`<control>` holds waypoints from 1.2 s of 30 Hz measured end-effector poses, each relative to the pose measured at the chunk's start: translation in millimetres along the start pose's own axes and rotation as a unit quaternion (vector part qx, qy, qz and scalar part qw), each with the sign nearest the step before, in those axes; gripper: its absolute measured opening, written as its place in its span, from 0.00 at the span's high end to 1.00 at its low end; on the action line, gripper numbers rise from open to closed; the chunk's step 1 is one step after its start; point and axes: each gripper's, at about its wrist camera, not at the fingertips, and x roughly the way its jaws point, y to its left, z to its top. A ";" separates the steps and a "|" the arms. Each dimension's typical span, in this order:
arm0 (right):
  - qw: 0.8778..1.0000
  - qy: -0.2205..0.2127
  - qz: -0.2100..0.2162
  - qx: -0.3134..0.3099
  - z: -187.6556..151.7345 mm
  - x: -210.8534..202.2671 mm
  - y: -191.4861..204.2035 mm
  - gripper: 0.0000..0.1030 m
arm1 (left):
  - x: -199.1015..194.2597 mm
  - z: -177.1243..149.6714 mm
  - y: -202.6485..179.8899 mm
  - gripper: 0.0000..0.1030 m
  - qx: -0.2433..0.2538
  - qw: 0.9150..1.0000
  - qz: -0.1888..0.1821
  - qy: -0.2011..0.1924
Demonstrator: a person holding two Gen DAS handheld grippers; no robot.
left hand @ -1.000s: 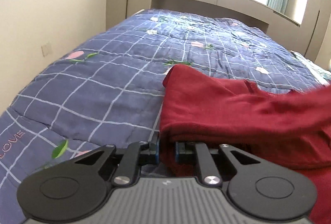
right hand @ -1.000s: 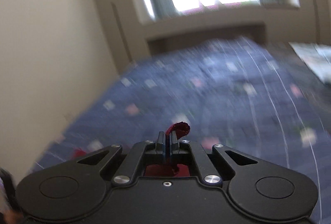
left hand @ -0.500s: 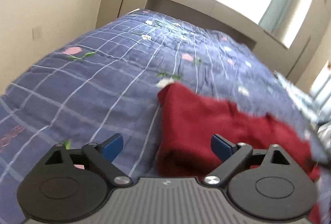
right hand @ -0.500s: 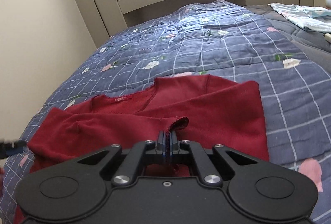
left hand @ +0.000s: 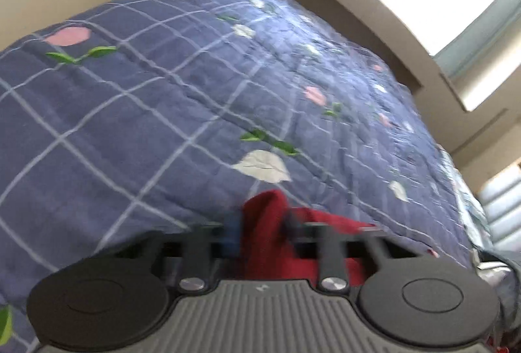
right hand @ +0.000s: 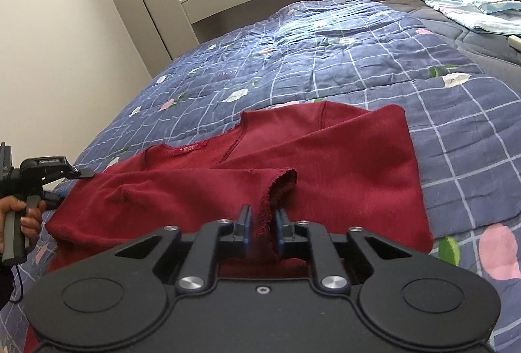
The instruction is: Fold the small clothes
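A dark red long-sleeved top (right hand: 342, 164) lies spread on the blue checked quilt (right hand: 325, 60). One sleeve is folded across its body, and the cuff (right hand: 283, 183) stands between the pads of my right gripper (right hand: 263, 224). Those jaws are opening, and a small gap shows on each side of the cuff. The left wrist view is blurred. In it my left gripper (left hand: 262, 232) is closing, and a bunched corner of the red top (left hand: 263, 216) fills the space between its fingers. In the right wrist view the left gripper (right hand: 81, 173), held by a hand (right hand: 19, 213), sits at the garment's left edge.
The quilt runs to a beige headboard ledge (right hand: 293, 4) under a bright window. A cream wall (right hand: 65, 43) borders the bed's left side. A light blue folded cloth (right hand: 472, 11) and a small white object (right hand: 515, 42) lie at the far right.
The left gripper let go, opened wide, shifted along the garment and closed on a bunched corner. The right gripper came down with the sleeve onto the top, and its jaws have parted slightly.
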 end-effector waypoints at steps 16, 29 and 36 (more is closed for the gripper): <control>0.999 -0.008 -0.022 -0.027 -4.3 2.9 9.7 0.79 | -10.0 -9.4 -1.0 0.54 0.033 0.997 0.038 -0.050; 0.977 -0.041 -0.137 -0.159 -9.0 11.5 31.1 0.36 | -61.2 -84.8 -25.4 0.19 0.175 0.974 0.133 -0.052; 0.969 -0.046 -0.157 -0.184 -19.2 11.6 30.5 0.30 | -64.6 -90.6 -24.3 0.21 0.177 0.972 0.144 -0.064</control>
